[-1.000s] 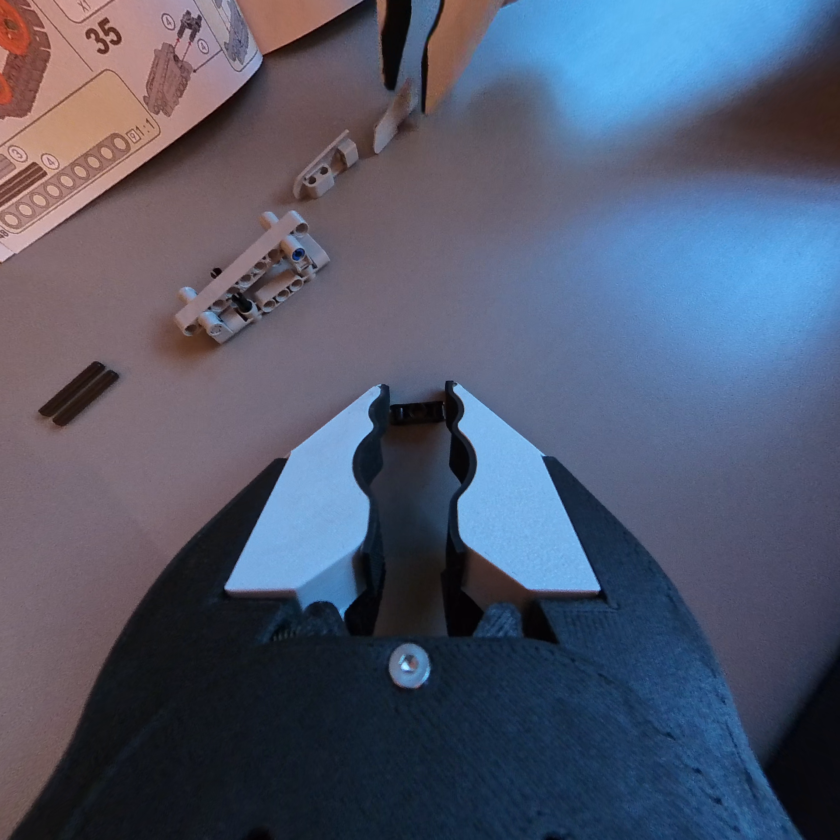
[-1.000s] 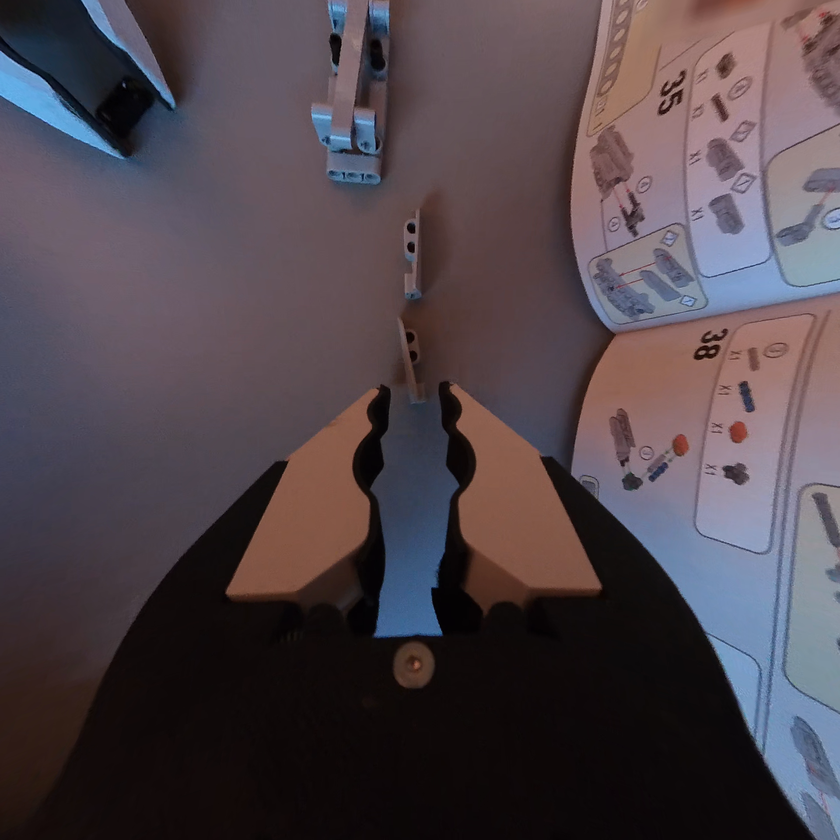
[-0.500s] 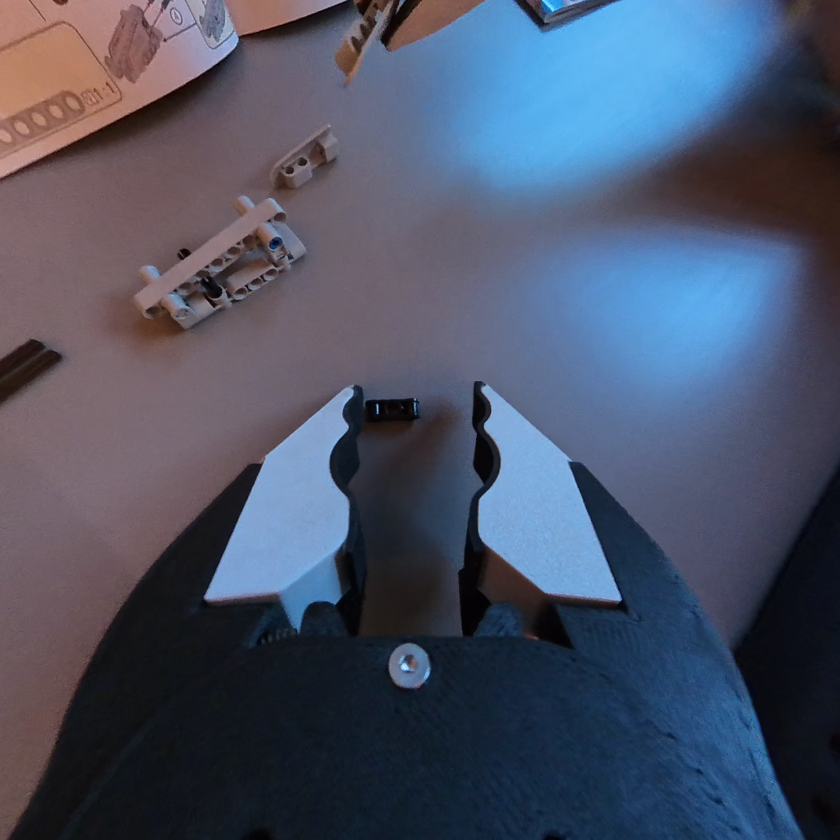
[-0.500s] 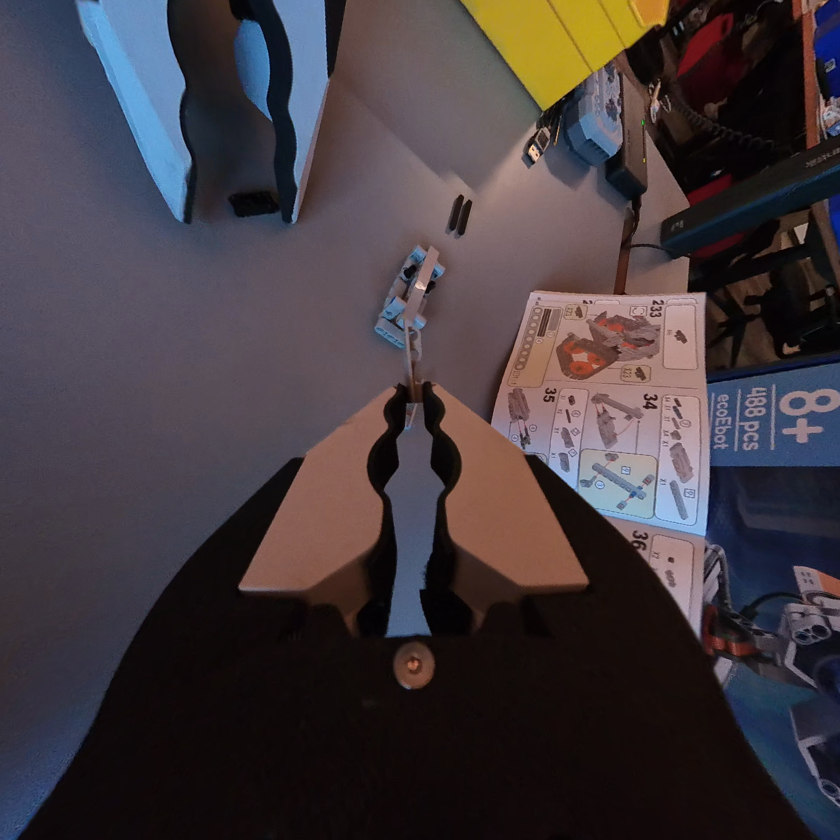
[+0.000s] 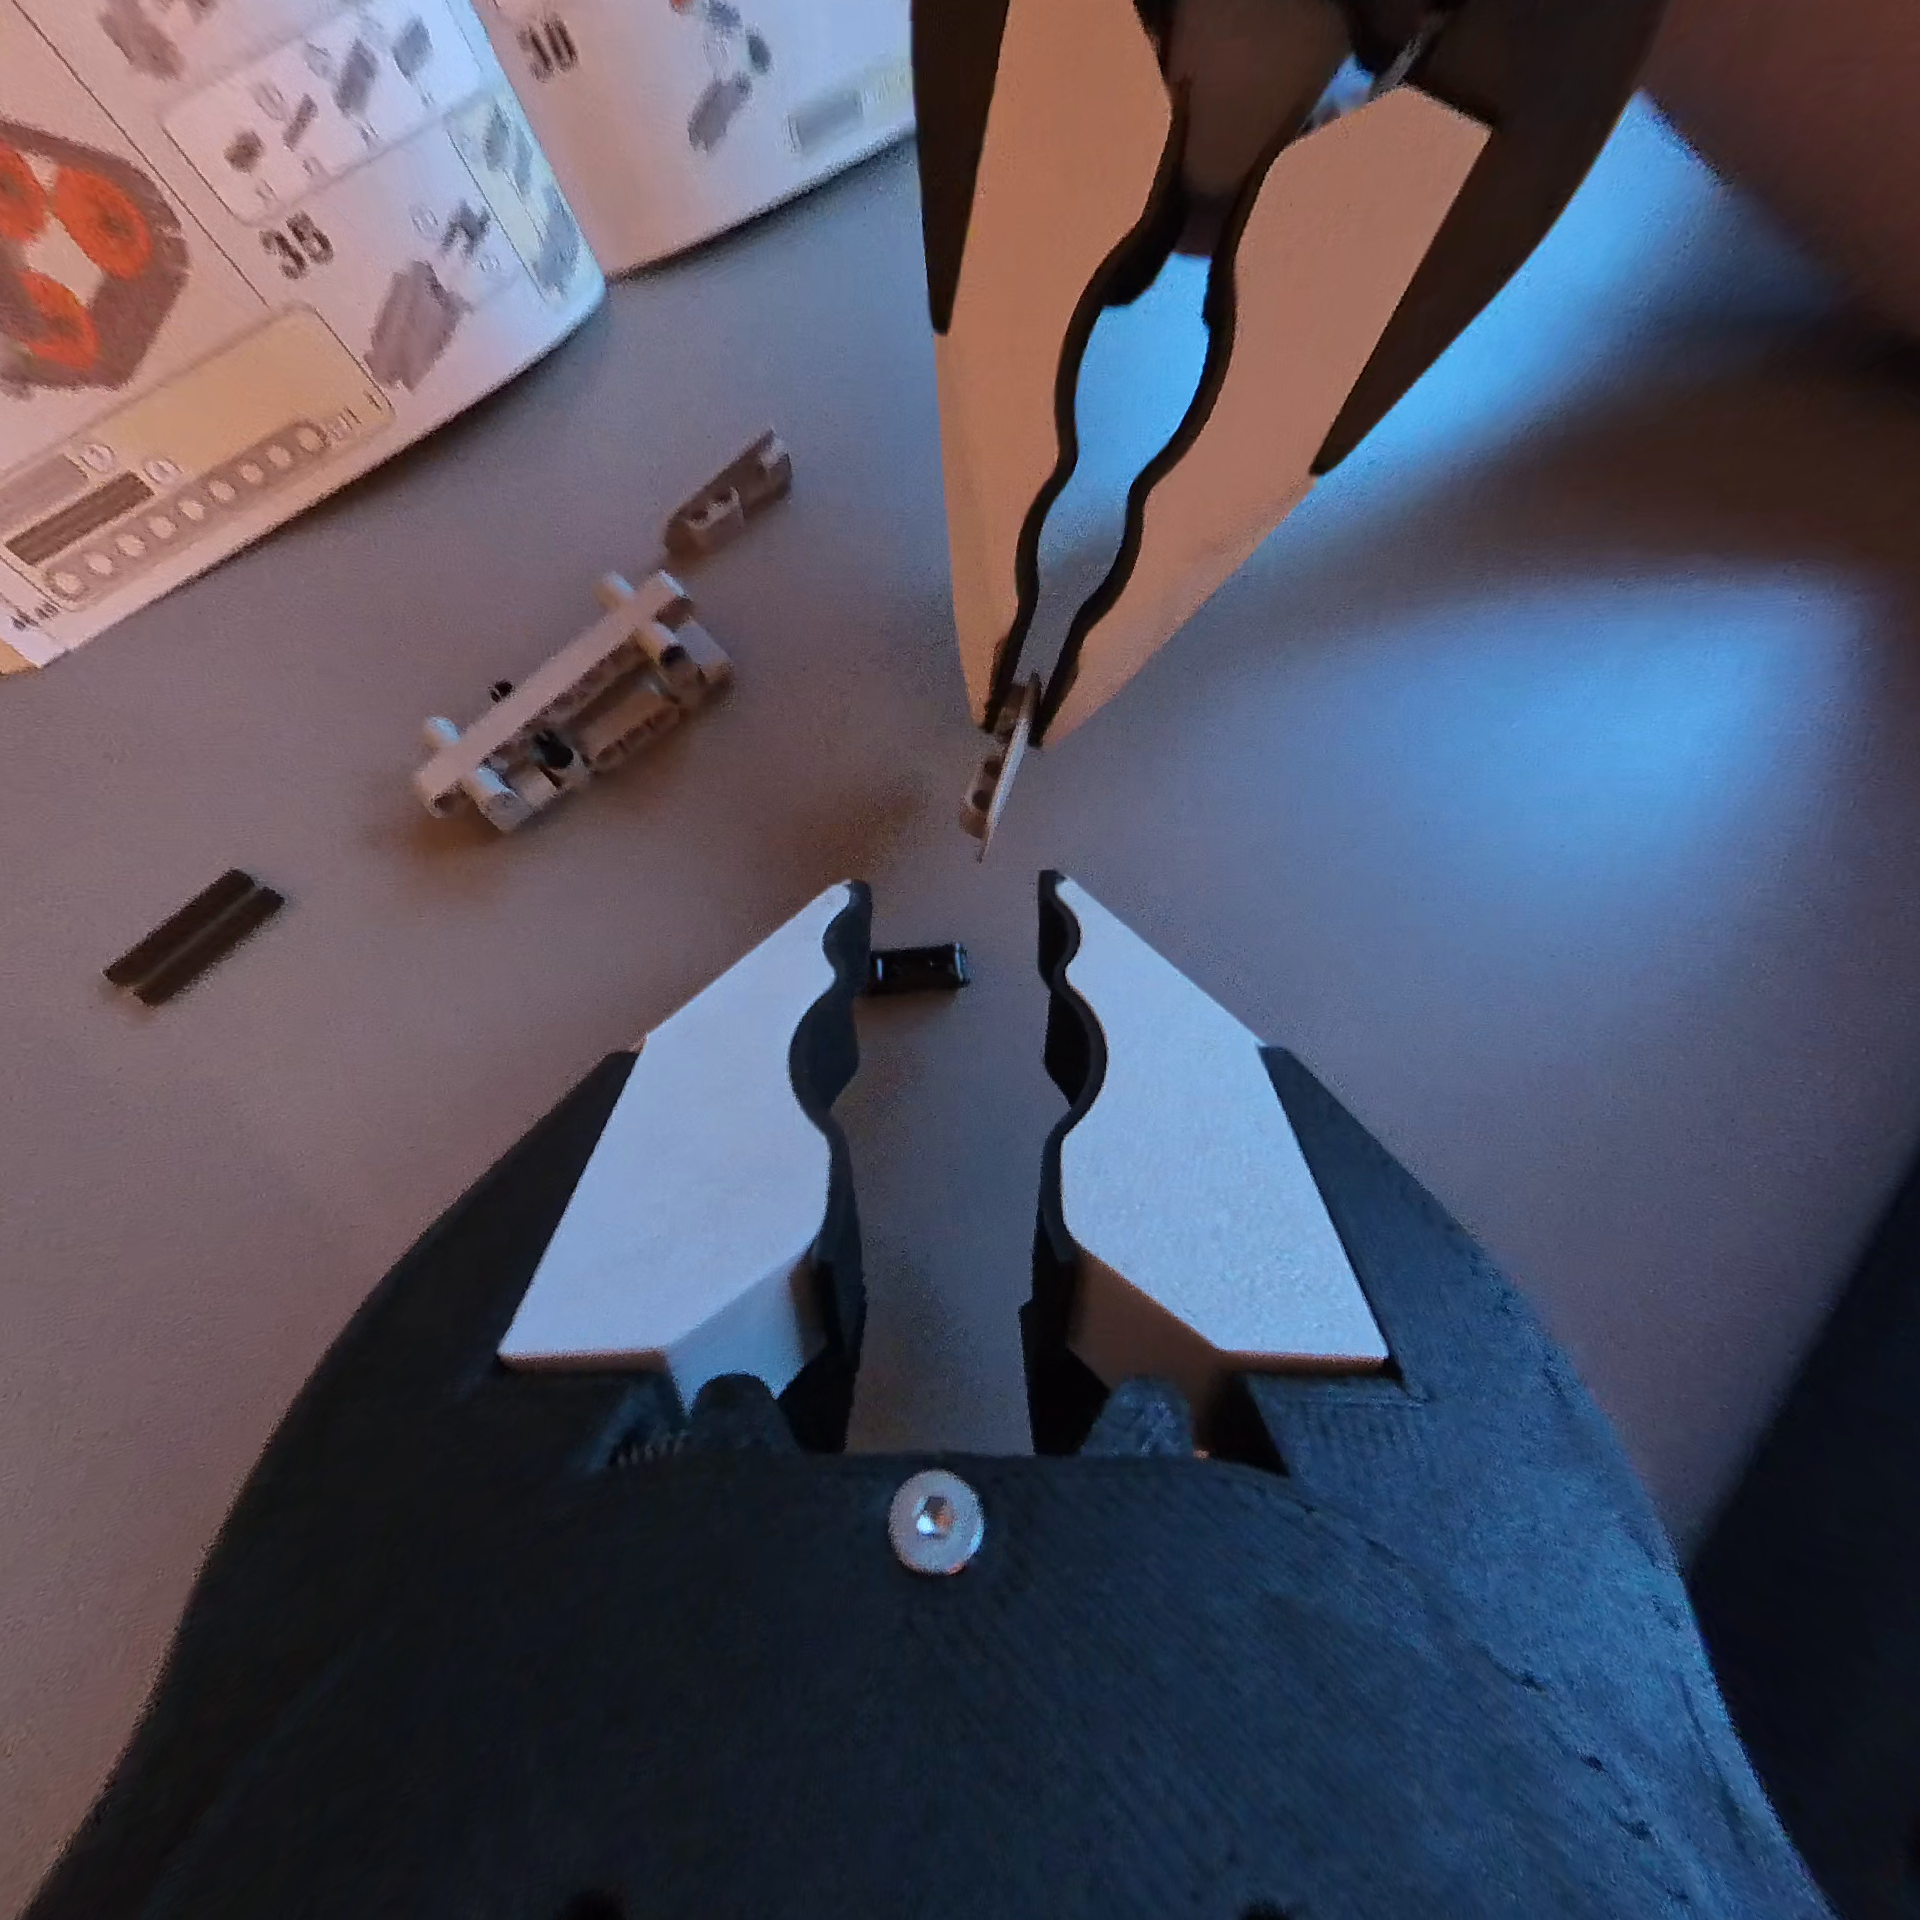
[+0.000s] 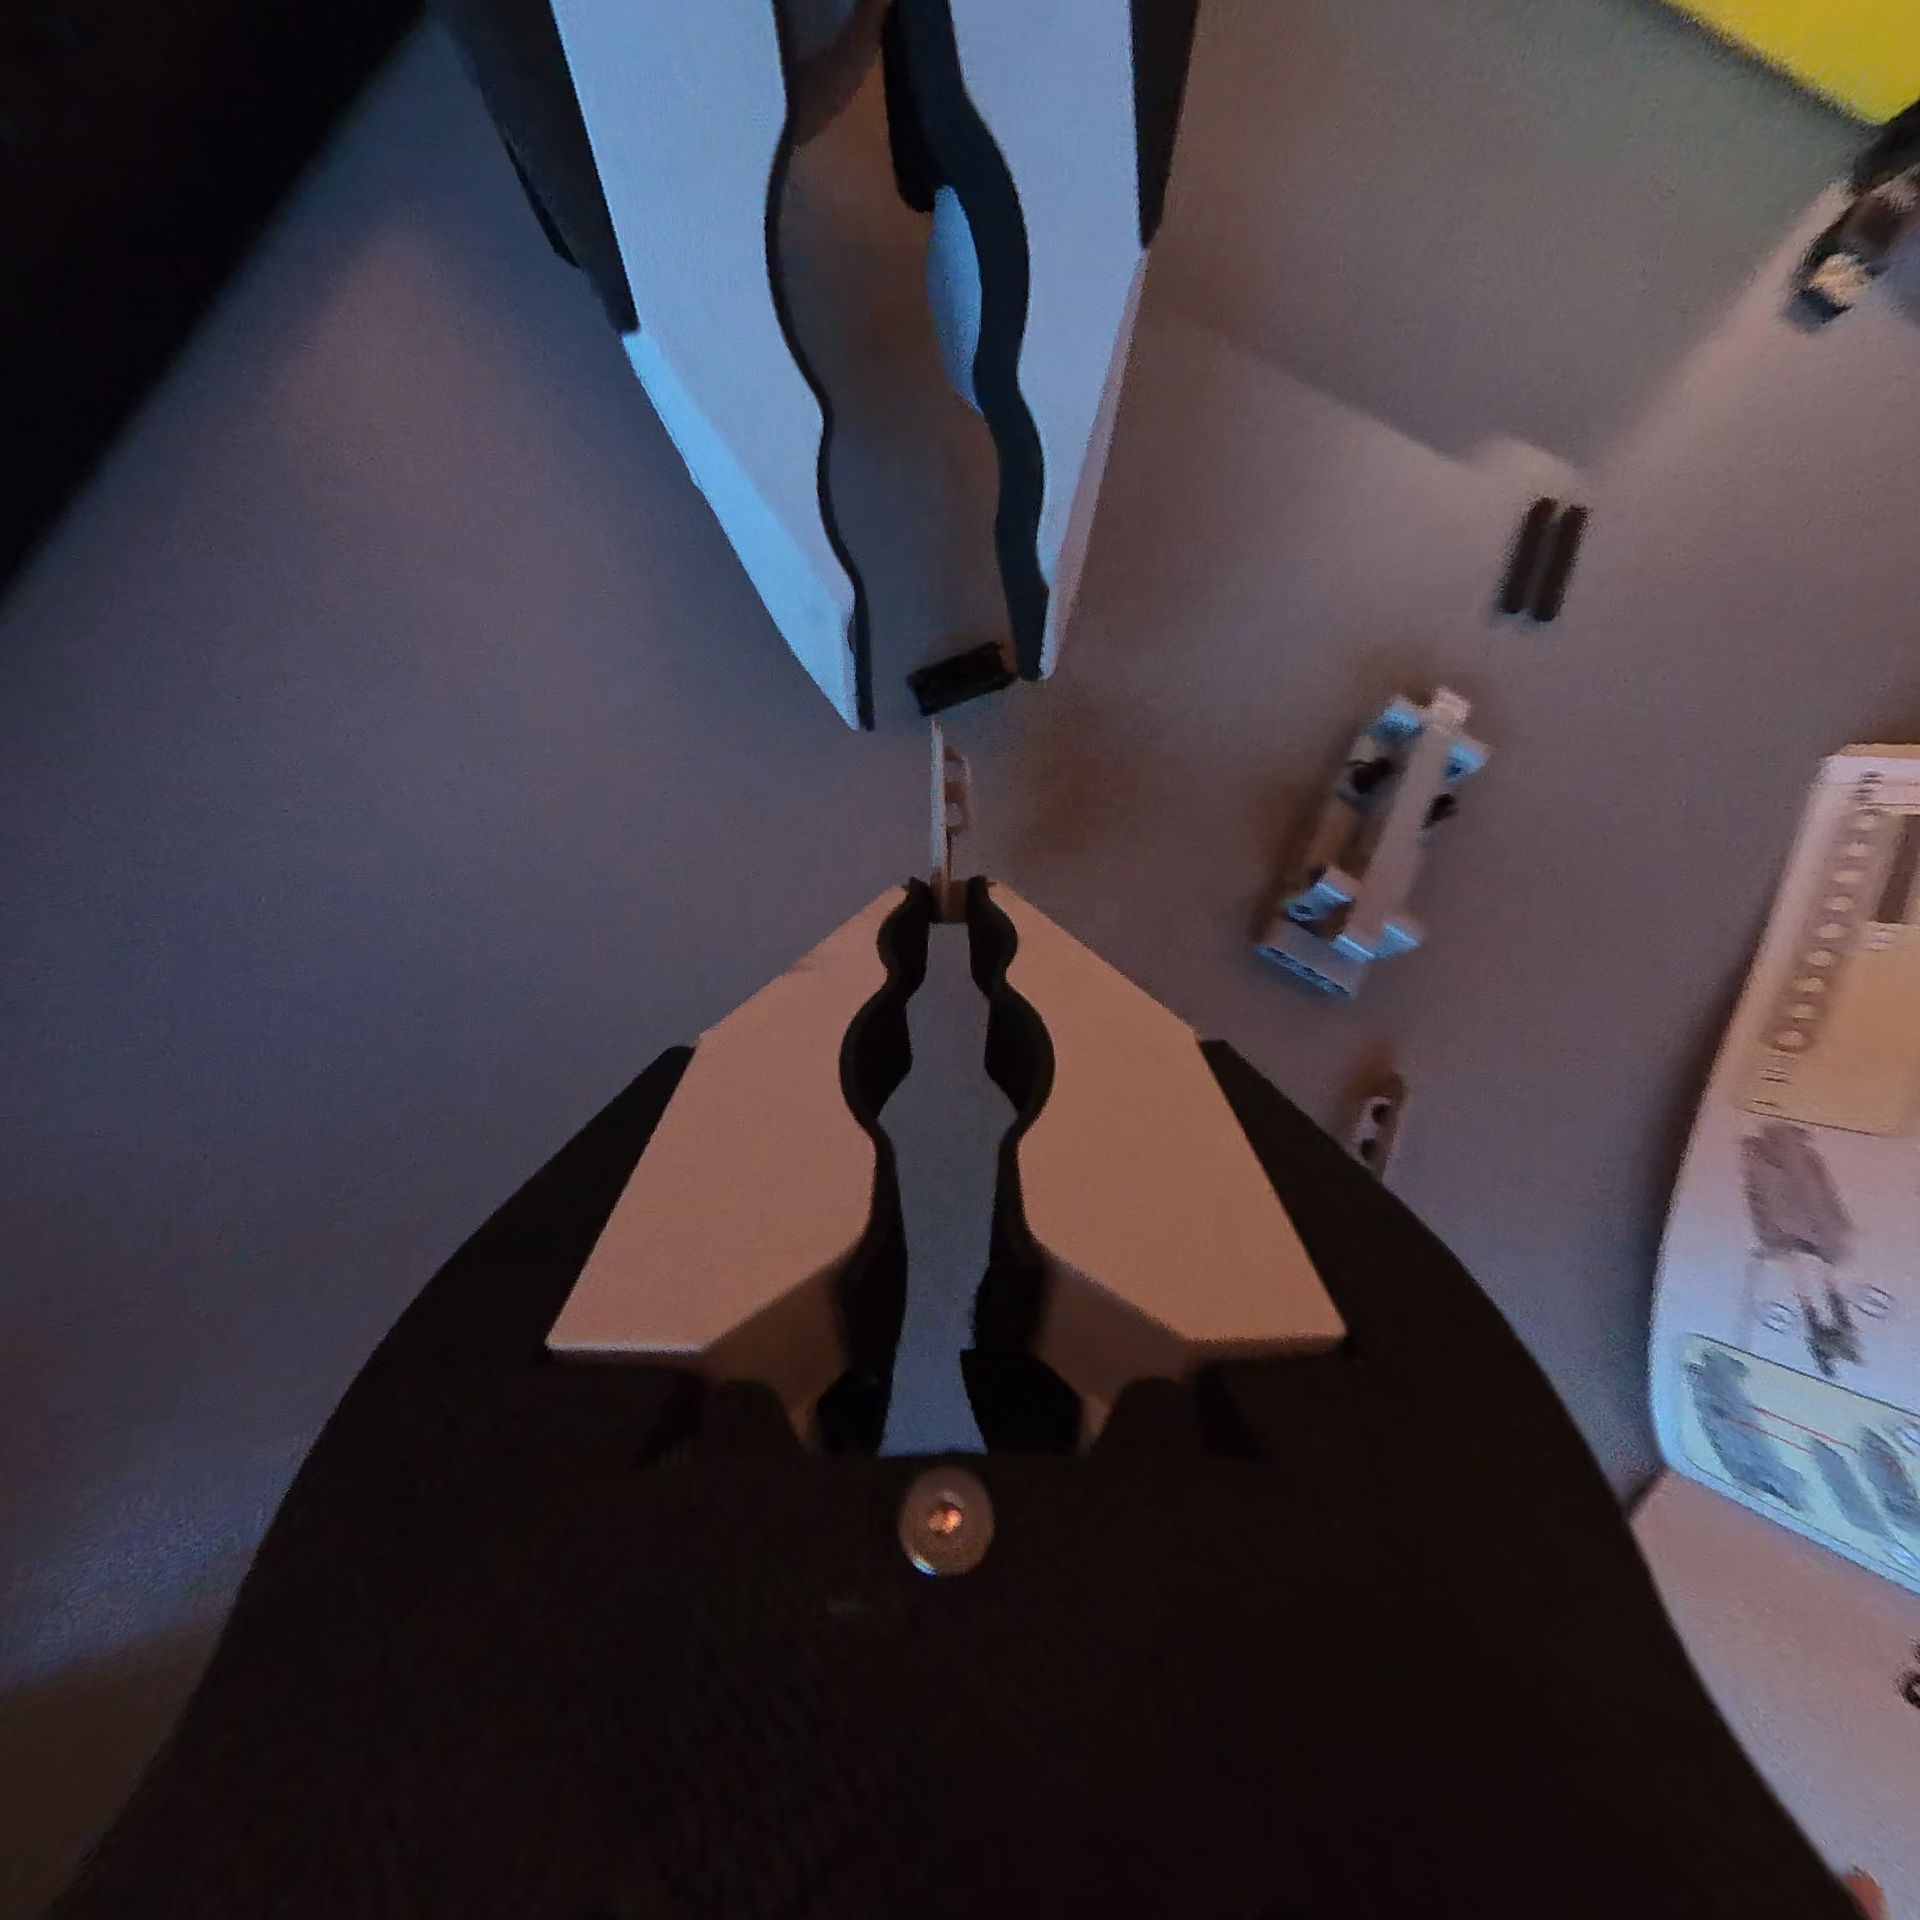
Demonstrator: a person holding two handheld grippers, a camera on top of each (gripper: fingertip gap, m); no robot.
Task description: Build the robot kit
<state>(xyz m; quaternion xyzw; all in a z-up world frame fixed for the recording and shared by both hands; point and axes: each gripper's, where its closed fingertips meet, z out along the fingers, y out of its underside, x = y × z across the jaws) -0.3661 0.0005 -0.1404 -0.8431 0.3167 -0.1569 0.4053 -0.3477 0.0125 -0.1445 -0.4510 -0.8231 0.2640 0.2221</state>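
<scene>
1. My left gripper [image 5: 945, 914] is low over the smooth grey table [image 5: 1455, 935], with its two white fingers spread apart.
2. A small black plastic pin [image 5: 916, 968] lies on the table between those fingers. It touches the left finger, or sits just beside it. The right finger is clear of it. Nothing is squeezed, so this gripper is let go.
3. My right gripper [image 6: 945, 899] is pinched tight on a thin light-grey plastic building piece with little holes [image 6: 948, 805].
4. The grey piece sticks straight out from my right fingertips. It points at the black pin and ends just short of it. I cannot tell if they touch.
5. In the left wrist view, my right gripper comes down from the top. The grey piece hangs from its tip just above my open left fingers.
6. A built block of light-grey plastic beams with black pins [image 5: 571, 717] lies on the table, off to the left of my left gripper.
7. Another small grey plastic piece with holes [image 5: 727, 506] lies just past that block.
8. Two short black plastic sticks [image 5: 192, 937] lie side by side, near the left edge of the left wrist view.
9. A white paper booklet with building pictures [image 5: 260, 312] lies open at the far left of the table.
</scene>
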